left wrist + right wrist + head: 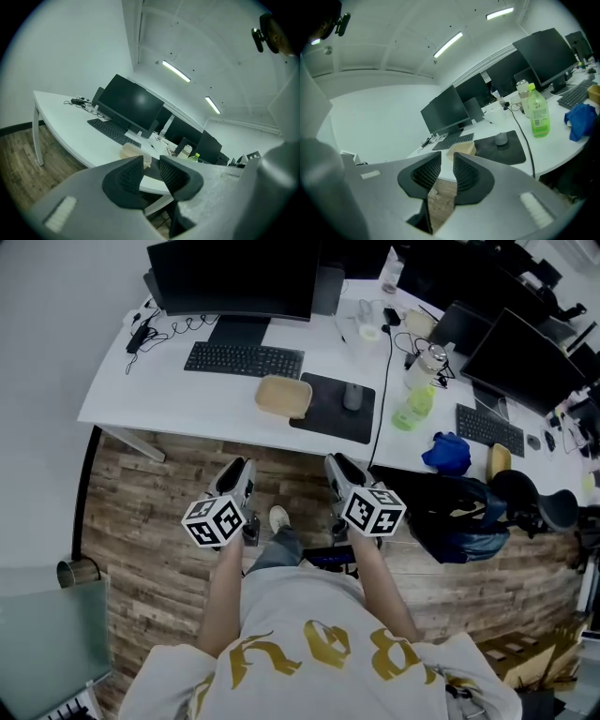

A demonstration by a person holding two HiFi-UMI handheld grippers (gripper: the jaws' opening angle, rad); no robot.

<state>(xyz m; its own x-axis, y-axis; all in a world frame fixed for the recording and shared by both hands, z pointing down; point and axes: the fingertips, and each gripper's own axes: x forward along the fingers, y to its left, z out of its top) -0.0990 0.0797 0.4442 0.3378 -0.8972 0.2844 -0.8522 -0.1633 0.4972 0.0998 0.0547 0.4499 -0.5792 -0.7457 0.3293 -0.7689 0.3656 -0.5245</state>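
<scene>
**1. Gripper state.** The left gripper [238, 468] and the right gripper [337, 465] are held side by side above the wood floor [141, 512]. Both point at the desk [159, 395] and stop short of its front edge. In each gripper view the 2 ribbed pads stand a narrow gap apart with nothing between them. Neither gripper touches anything.

**2. Nearest thing.** The tan box [283, 396] lies flat on the desk near the front edge. It sits just in front of the right end of the keyboard [244, 359] and at the left edge of the black mouse pad [323, 418]. We cannot tell whether it overlaps the pad. A mouse [352, 397] rests on the pad, and a green bottle [413, 409] stands further right, well apart from the box. Both gripper views show the box in line with the gap between the pads.

**3. Handling notes.** We judge the box to be light and thin-walled.
- If it is to be gripped, we would widen the jaws first, since the present gap looks too narrow for its wall.
- We would approach level over the front edge and keep clear of the keyboard and the mouse.
- We would close gently so the wall neither buckles nor slides.
- The cable [386, 381] right of the pad is a snag risk for the right gripper.
</scene>
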